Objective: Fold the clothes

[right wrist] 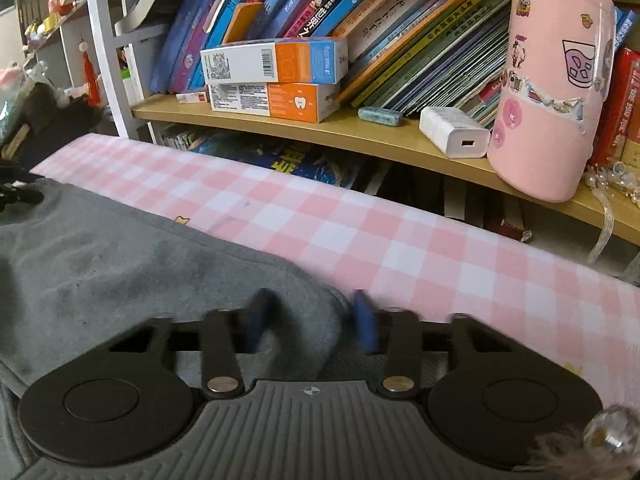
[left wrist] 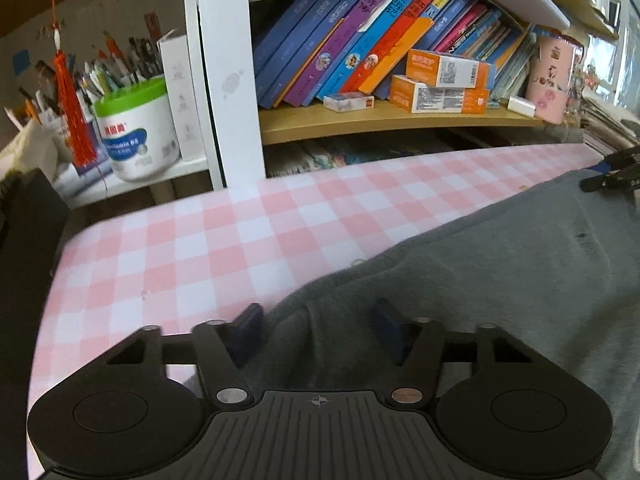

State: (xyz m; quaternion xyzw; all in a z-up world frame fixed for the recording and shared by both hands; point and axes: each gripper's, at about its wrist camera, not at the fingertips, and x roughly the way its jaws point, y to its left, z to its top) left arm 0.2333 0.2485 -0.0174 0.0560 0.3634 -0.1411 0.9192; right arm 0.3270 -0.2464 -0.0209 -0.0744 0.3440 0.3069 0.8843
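Note:
A grey garment (left wrist: 500, 264) lies on the pink and white checked table (left wrist: 192, 248). My left gripper (left wrist: 316, 320) is open, its blue fingers astride the garment's left corner, which bunches up between them. My right gripper (right wrist: 312, 316) is open in the same way over the garment's (right wrist: 120, 264) right corner, on the checked table (right wrist: 440, 248). The right gripper also shows at the far right edge of the left wrist view (left wrist: 612, 176). The left gripper shows dimly at the left edge of the right wrist view (right wrist: 16, 196).
A wooden shelf (left wrist: 380, 120) with leaning books (left wrist: 360, 32) and orange boxes (left wrist: 440, 88) runs behind the table. A pink sticker-covered can (right wrist: 548, 92) and white charger (right wrist: 456, 132) stand on it. A green-lidded tub of pens (left wrist: 136, 132) and red tassel (left wrist: 72, 100) are at left.

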